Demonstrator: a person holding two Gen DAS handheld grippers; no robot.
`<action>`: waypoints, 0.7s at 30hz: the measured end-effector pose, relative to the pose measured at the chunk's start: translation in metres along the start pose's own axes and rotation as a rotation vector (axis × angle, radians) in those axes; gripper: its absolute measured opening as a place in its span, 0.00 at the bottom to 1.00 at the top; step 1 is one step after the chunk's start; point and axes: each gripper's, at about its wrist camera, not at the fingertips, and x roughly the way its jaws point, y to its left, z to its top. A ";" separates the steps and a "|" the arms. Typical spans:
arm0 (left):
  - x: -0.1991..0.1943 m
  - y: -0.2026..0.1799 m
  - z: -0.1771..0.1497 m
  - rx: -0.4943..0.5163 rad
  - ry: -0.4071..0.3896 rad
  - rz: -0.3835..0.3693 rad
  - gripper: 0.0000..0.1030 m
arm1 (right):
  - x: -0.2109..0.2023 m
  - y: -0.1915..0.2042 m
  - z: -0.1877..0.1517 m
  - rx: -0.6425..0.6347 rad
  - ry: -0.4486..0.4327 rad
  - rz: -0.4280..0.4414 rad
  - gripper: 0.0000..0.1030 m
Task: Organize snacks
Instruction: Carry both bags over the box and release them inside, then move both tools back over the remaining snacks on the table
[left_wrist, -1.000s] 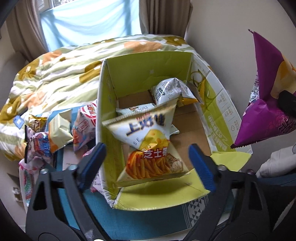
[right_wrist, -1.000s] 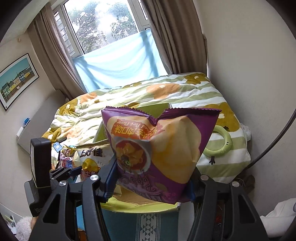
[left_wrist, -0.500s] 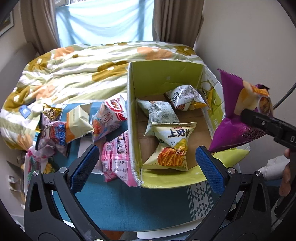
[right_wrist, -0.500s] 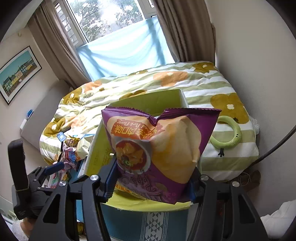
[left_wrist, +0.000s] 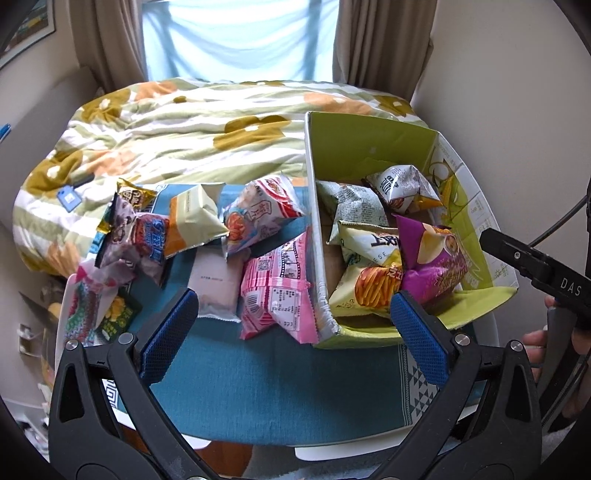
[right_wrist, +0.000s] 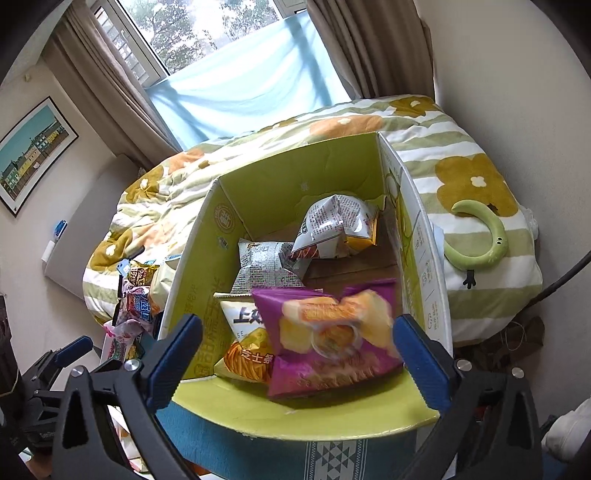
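Note:
A green cardboard box (left_wrist: 369, 147) stands on the teal cloth and shows in the right wrist view (right_wrist: 295, 177) too. In it lie a purple chip bag (right_wrist: 332, 347), blurred with motion, a yellow fries bag (right_wrist: 243, 354) and two grey-white bags (right_wrist: 336, 221). The purple bag (left_wrist: 432, 258) rests at the box's near right in the left wrist view. My right gripper (right_wrist: 295, 354) is open and empty above the box's near edge. My left gripper (left_wrist: 291, 339) is open and empty above the cloth, left of the box. Loose snacks lie left of the box, among them a pink pack (left_wrist: 280, 291).
A bed with a flowered quilt (left_wrist: 184, 122) lies behind the table. A green curved toy (right_wrist: 480, 240) rests on it at the right. Several snack bags (left_wrist: 147, 229) pile at the table's left edge. The wall stands close on the right.
My right gripper has opened and let go of the purple chip bag, which has dropped into the box. My left gripper has drawn back and to the left of the box.

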 end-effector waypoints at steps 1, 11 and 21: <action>-0.001 0.001 -0.002 -0.002 0.000 0.004 1.00 | -0.002 0.001 -0.003 -0.008 -0.008 -0.004 1.00; -0.029 0.008 -0.015 -0.056 -0.060 0.022 1.00 | -0.021 0.008 -0.017 -0.063 0.011 -0.022 1.00; -0.077 0.048 -0.038 -0.161 -0.129 0.124 1.00 | -0.044 0.044 -0.016 -0.227 -0.024 0.019 1.00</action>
